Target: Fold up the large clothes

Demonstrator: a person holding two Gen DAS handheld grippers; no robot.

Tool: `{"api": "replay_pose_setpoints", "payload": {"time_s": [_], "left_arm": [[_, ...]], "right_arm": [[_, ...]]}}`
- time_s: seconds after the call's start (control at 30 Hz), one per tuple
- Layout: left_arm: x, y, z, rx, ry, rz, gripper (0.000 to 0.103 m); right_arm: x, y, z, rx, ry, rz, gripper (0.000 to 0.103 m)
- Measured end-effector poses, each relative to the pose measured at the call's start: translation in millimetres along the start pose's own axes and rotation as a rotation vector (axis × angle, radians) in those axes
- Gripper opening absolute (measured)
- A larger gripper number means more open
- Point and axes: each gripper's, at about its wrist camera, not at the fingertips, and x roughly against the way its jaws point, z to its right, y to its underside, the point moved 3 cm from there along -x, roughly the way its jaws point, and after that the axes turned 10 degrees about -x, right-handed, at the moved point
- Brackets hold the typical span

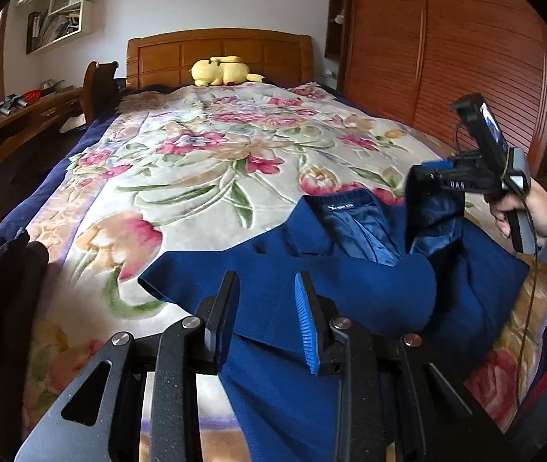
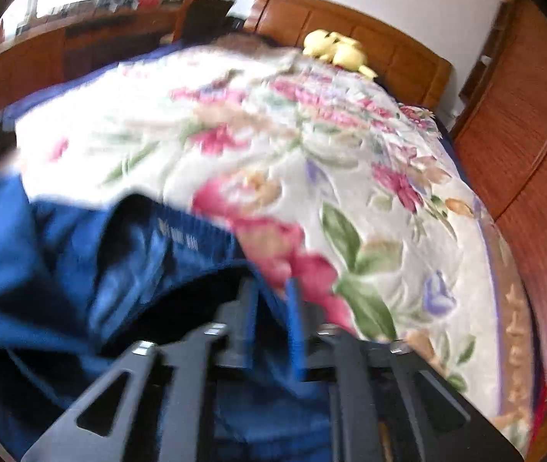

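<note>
A large blue coat (image 1: 335, 281) lies on the floral bedspread (image 1: 204, 161) near the foot of the bed, collar and label facing up. My left gripper (image 1: 265, 296) is open just above the coat's lower part, with cloth between and below its fingers. My right gripper (image 1: 427, 177) is shut on the coat's right front edge near the collar and holds it lifted above the bed. In the blurred right wrist view the right gripper (image 2: 269, 300) pinches blue cloth, with the coat (image 2: 81, 269) spreading to the left.
A yellow plush toy (image 1: 223, 71) lies by the wooden headboard (image 1: 219, 54). Dark clothes (image 1: 0, 281) are piled at the bed's left edge. A wooden desk (image 1: 11, 123) stands on the left. A slatted wooden wardrobe (image 1: 465, 57) stands on the right.
</note>
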Motion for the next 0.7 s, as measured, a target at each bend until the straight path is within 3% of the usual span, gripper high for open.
{"api": "replay_pose_setpoints", "payload": {"time_s": [0.07,0.13,0.37,0.7], "left_arm": [[-2.3,1.6,-5.0,0.011,-0.009,-0.010,0.031],[-2.1,1.5,-8.8,0.018,-0.023,-0.005,0.031],[0.5,-0.6,-16.3,0.032,-0.041,0.007,0.031],[0.9,1.9,-19.6,0.035,-0.049,-0.004,0.031]], "right_arm": [[8.8,-3.6,-0.6,-0.036,-0.015,0.049,0.046],[19.1,-0.5,-3.6,-0.048,-0.035,0.090,0.050],[49.1,49.7,-29.9,0.040,-0.161,0.068,0.053],[80.8,114.3,-100.4,0.247,-0.370,-0.024,0.060]]}}
